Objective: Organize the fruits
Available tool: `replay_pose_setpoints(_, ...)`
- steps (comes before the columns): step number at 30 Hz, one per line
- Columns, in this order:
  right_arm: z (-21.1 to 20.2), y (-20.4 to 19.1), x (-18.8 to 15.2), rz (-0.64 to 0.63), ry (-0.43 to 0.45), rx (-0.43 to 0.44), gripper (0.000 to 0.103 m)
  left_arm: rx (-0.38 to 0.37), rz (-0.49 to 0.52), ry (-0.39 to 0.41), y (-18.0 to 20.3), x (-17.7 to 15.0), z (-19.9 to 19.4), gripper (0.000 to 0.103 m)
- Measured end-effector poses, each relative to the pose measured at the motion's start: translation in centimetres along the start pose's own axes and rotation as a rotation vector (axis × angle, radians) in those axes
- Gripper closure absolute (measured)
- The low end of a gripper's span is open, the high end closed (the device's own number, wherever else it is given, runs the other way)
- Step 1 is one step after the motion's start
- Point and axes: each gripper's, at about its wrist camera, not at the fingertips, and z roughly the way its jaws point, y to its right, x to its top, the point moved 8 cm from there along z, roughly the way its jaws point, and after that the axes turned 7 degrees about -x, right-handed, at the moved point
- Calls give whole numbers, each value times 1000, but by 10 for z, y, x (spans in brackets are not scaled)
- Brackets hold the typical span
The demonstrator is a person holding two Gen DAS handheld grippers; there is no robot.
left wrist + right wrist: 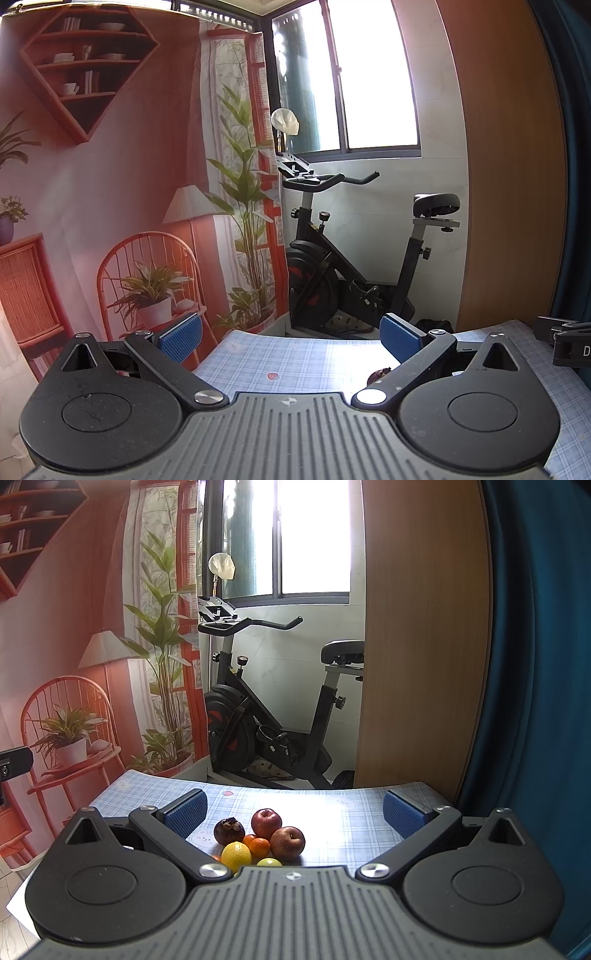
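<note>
Both my claws are spread wide and empty: left claw (290,341), right claw (294,814). The fruit pile (258,840) sits bunched on the counter (332,812) under the right one. I'd take an outer apple (287,843) first, so nothing rolls.

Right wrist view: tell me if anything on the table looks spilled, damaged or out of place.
Nothing stands out. The fruit sits bunched in one loose cluster on the checked tablecloth: two red apples, a dark mangosteen, a lemon and small oranges. Nothing looks squashed or spilled. The right tongs are open and empty.
</note>
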Motion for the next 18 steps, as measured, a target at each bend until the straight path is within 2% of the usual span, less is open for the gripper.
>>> replay_pose_setpoints(8,15,0,-5,15,4,59,0,4,12,-31,-2,-7,23,0)
replay_pose_setpoints(18,88,16,-40,84,-12,70,0,49,-21,-69,-33,-34,86,1)
